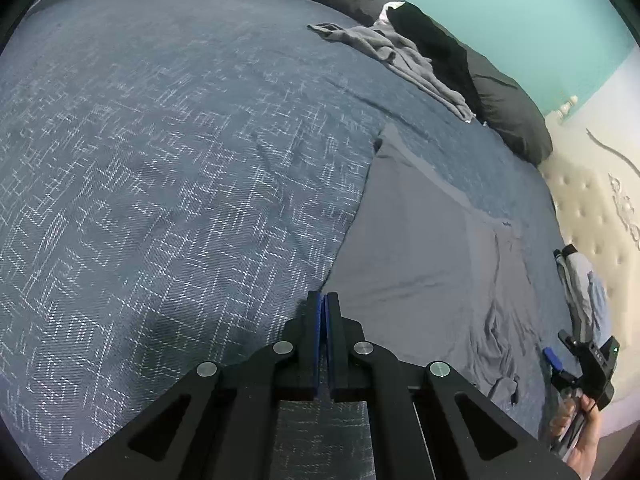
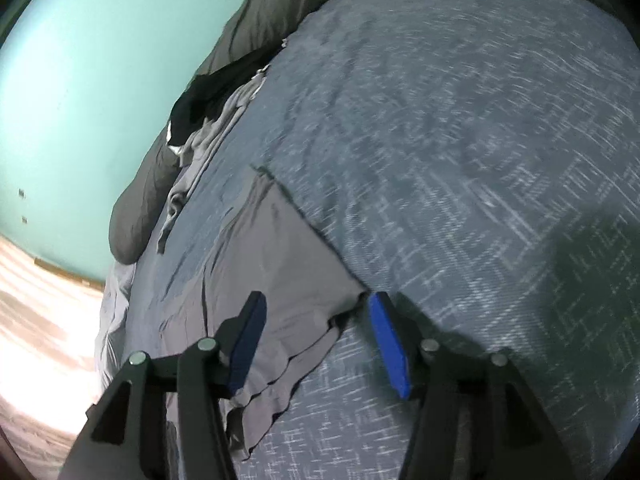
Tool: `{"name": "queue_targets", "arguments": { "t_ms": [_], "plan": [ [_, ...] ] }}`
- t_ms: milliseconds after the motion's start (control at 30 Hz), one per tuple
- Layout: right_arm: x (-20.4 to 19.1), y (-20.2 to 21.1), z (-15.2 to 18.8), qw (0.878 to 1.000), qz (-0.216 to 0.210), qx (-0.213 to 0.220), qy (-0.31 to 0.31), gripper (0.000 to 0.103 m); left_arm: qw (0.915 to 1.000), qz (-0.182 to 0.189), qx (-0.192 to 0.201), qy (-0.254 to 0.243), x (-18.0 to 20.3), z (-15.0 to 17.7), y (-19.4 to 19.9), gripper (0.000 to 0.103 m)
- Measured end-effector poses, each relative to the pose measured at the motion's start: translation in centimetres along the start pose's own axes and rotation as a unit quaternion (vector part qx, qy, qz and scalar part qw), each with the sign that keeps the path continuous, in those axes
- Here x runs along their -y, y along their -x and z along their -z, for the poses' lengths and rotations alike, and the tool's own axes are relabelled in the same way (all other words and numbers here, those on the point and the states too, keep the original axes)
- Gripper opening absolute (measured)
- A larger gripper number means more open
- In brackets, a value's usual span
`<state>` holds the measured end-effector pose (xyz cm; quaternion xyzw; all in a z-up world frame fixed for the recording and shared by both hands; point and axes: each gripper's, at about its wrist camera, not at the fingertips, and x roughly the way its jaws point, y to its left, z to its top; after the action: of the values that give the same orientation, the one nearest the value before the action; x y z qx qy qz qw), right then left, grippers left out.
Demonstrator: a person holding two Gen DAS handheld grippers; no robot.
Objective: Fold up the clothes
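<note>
While the grey garment (image 2: 280,280) lies on the bed (image 1: 160,160),
left hand-held gripper (image 1: 322,300) is closed and empty; right hand-held gripper (image 2: 316,320) gapes over its corner.

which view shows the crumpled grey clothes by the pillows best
The left wrist view: the crumpled grey clothes lie in sharp view against the dark pillows. The right wrist view shows them only as a blurred, squeezed strip at the bed's edge.
</note>
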<state>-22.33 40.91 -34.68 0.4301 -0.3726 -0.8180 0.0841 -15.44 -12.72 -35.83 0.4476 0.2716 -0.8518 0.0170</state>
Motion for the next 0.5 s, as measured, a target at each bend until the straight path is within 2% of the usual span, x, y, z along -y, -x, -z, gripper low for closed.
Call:
{"name": "queue_targets", "arguments": {
  "t_ms": [200, 233, 267, 333, 367, 500],
  "plan": [
    [0.3, -0.8, -0.2, 1.0, 0.002, -0.009, -0.005, 0.055, 1.0, 0.002, -0.004, 0.001, 0.2, 0.1, -0.4, 0.002],
    [0.2, -1.0, -0.1, 1.0, 0.003, -0.013, -0.003, 0.047, 1.0, 0.003, -0.003, 0.002, 0.2, 0.0, -0.4, 0.002],
    [0.1, -1.3, -0.1, 1.0, 0.003, -0.016, 0.0, 0.032, 1.0, 0.003, -0.003, 0.002, 0.2, 0.0, -0.4, 0.002],
    [0.2, -1.6, -0.1, 1.0, 0.0, -0.019, -0.005, 0.027, 1.0, 0.004, -0.003, 0.002, 0.3, -0.1, -0.5, 0.002],
    [0.3, -1.7, -0.1, 1.0, -0.002, -0.02, -0.008, 0.021, 1.0, 0.004, -0.003, 0.001, 0.3, -0.1, -0.5, 0.002],
    [0.6, -2.1, -0.1, 1.0, -0.009, -0.022, -0.017, 0.013, 1.0, 0.004, -0.004, -0.001, 0.4, -0.2, -0.6, 0.002]
  ]
}}
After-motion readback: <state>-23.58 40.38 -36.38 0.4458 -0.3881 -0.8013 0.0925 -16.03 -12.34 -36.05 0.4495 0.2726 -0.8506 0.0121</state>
